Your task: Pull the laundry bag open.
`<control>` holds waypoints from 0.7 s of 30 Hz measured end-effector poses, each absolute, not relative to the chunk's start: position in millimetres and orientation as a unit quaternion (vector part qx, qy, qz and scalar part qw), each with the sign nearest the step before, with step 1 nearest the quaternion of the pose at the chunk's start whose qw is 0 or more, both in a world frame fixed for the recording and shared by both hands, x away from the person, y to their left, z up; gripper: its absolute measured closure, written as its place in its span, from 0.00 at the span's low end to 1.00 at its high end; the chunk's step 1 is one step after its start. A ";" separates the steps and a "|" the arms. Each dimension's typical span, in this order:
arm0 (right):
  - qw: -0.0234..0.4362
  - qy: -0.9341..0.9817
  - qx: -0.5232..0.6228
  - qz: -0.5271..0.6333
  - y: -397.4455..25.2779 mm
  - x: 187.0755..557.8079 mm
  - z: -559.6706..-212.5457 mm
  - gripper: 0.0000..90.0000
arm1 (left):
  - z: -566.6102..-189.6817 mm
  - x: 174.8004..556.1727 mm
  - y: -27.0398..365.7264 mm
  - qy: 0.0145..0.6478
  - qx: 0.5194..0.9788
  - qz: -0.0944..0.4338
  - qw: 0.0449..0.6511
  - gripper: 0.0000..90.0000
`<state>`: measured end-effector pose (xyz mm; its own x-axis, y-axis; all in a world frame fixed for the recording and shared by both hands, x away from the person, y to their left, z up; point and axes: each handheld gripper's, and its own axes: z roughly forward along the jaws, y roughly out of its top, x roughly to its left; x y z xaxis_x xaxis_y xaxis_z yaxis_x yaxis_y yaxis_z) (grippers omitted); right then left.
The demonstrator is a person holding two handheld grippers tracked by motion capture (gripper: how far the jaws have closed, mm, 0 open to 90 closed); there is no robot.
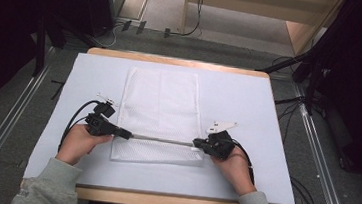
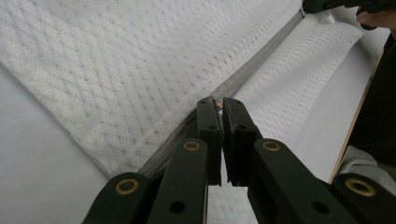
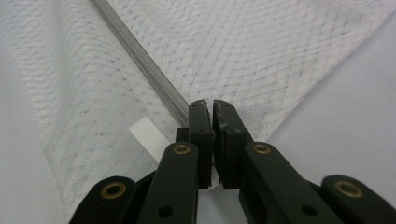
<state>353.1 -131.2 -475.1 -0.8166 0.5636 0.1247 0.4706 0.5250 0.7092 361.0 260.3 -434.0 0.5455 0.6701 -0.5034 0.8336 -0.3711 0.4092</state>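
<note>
Both forearms in from the near edge of the table [image 1: 278, 116], grey sleeves at the wrists, hands turned inward toward each other and held low over the white sheet. Left hand [image 1: 78, 142] wrapped around the left gripper [image 1: 126, 134], jaws pointed right, cable looping back behind the wrist. Right hand [image 1: 236, 162] around the right gripper [image 1: 196, 143], jaws pointed left, grey three-cornered plate standing on top. Both at about the same height across the table, facing one another along one line.

White mesh bag [image 1: 161, 100] flat in the middle of the sheet, long side running away from the person, near end between the two grippers. Grey zipper [image 1: 162, 140] straight across that near end — stretched from one gripper's tip to the other's.

Seen in the left gripper view: left gripper [image 2: 219, 103] with jaws nearly together, a small brass-coloured piece pinched at the tips, right on the zipper [image 2: 254, 65]; probably the pull, too small to tell for sure. Seen in the right gripper view: right gripper [image 3: 209, 106] narrow as well, tips closed at the end of the zipper [image 3: 140, 60], mesh bag [image 3: 261, 51] spread beyond, a white ribbed tab [image 3: 148, 135] just beside the left jaw.

No readable writing — tab and mesh both blank.
</note>
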 end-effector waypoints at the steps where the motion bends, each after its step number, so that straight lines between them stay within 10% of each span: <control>1: 0.060 0.871 0.296 0.387 -131.3 353.5 -475.2 0.98 | -433.8 360.4 261.1 0.460 0.818 -0.123 0.322 0.98; 21: 0.046 0.873 0.294 0.386 -132.2 356.4 -474.7 0.98 | -434.7 346.0 310.3 0.500 0.801 -0.094 0.314 0.98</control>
<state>356.4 -132.2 -474.7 -0.8225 0.5495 0.1467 0.4780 0.5283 0.7017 346.0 310.3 -434.7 0.4815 0.7430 -0.4648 0.8611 -0.3022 0.4089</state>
